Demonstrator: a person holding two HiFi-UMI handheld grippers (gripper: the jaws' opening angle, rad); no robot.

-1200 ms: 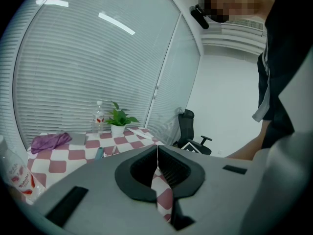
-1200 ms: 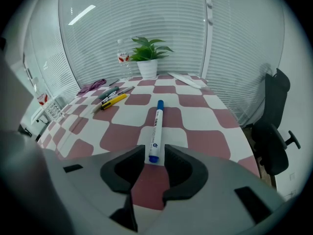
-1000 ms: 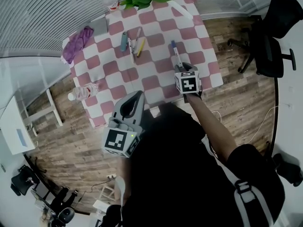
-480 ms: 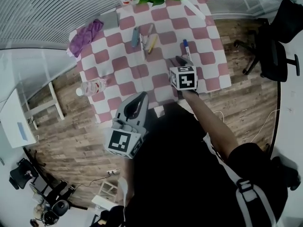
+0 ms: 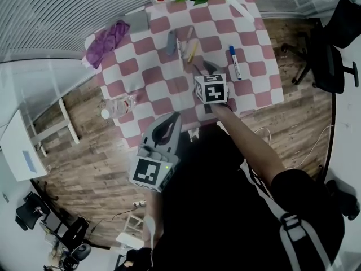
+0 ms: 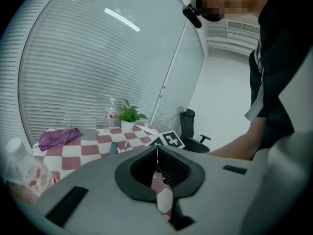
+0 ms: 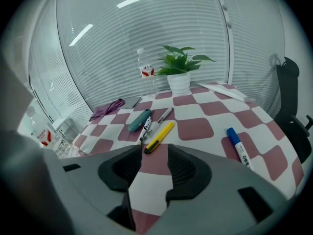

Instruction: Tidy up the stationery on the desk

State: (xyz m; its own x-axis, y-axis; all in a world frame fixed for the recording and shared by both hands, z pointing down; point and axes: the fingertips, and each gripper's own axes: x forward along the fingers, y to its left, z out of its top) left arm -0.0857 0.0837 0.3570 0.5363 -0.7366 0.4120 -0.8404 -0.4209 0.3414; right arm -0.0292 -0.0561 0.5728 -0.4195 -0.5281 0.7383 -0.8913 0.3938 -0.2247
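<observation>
Right claw [image 7: 149, 153], jaws just opened wide and empty, points at the yellow pen [image 7: 159, 137] just beyond, likely to grab it; left claw [image 6: 157, 153] is closed.

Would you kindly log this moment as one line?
left hand-held gripper: shut, empty | right hand-held gripper: jaws just opening, nothing between, facing yellow item | blue marker: untouched

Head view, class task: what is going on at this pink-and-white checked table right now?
A person holds a gripper in each hand at the pink-and-white checked table. The right gripper points toward the slim yellow pen-like tool in a cluster of pens. Its tongs have just been opening, with nothing between them. The blue-capped white marker lies apart on the right. The left gripper, tongs shut and empty, hangs by the table's near edge.
</observation>
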